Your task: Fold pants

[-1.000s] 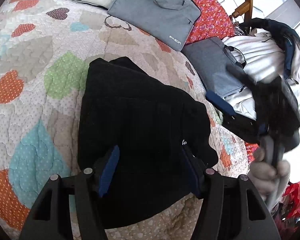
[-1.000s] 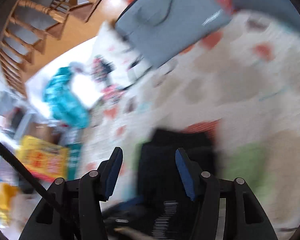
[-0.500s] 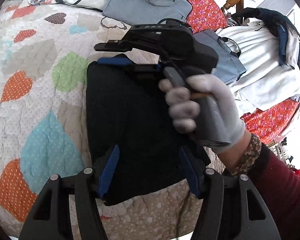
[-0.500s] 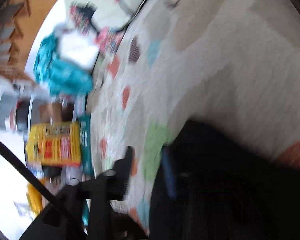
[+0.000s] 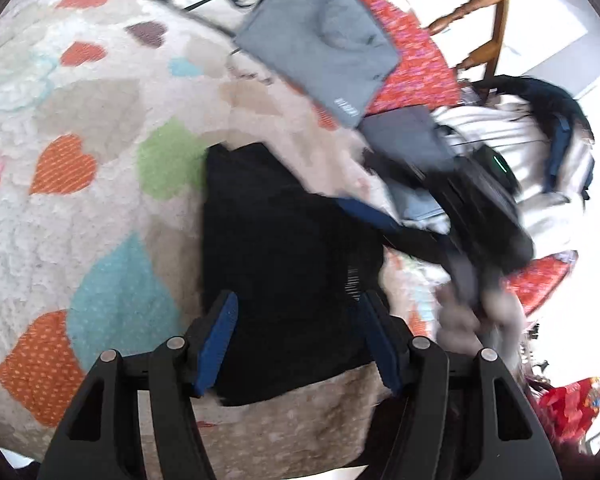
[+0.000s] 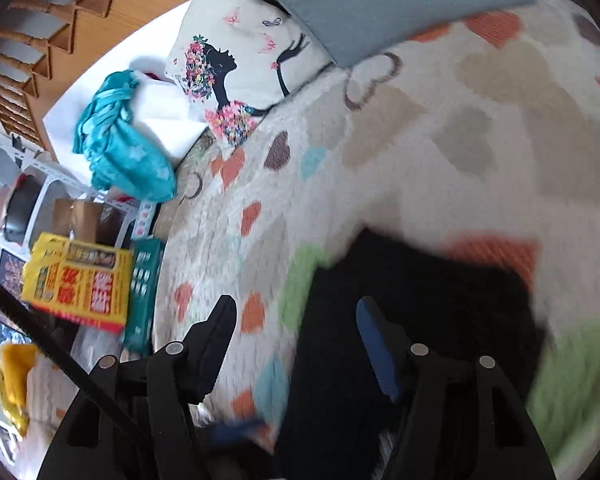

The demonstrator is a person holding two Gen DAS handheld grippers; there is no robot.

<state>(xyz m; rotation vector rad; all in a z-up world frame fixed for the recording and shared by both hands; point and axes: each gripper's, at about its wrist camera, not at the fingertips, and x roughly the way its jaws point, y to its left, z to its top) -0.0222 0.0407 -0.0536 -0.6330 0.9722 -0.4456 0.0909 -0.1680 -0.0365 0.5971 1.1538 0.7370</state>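
Note:
The black pants (image 5: 284, 272) lie folded into a rough rectangle on the heart-patterned quilt (image 5: 100, 240). My left gripper (image 5: 300, 336) hovers over their near end, open, its blue pads apart on either side of the cloth without pinching it. In the left wrist view my right gripper (image 5: 380, 220) shows blurred at the pants' right edge, carried by a gloved hand (image 5: 468, 316). Its jaws are opening. In the right wrist view the right gripper (image 6: 296, 336) has nothing between its fingers, and the pants (image 6: 420, 300) lie under its right finger.
A grey laptop bag (image 5: 316, 40) and a second grey bag (image 5: 408, 136) lie at the far side of the bed. A heap of white and dark clothes (image 5: 532, 168) sits right. A printed pillow (image 6: 240, 52), teal cloth (image 6: 120, 144) and yellow package (image 6: 80, 280) are left.
Half a second ago the right gripper reached across the pants' far edge; now it has drawn back to their right side with its jaws apart. The left gripper has shifted slightly.

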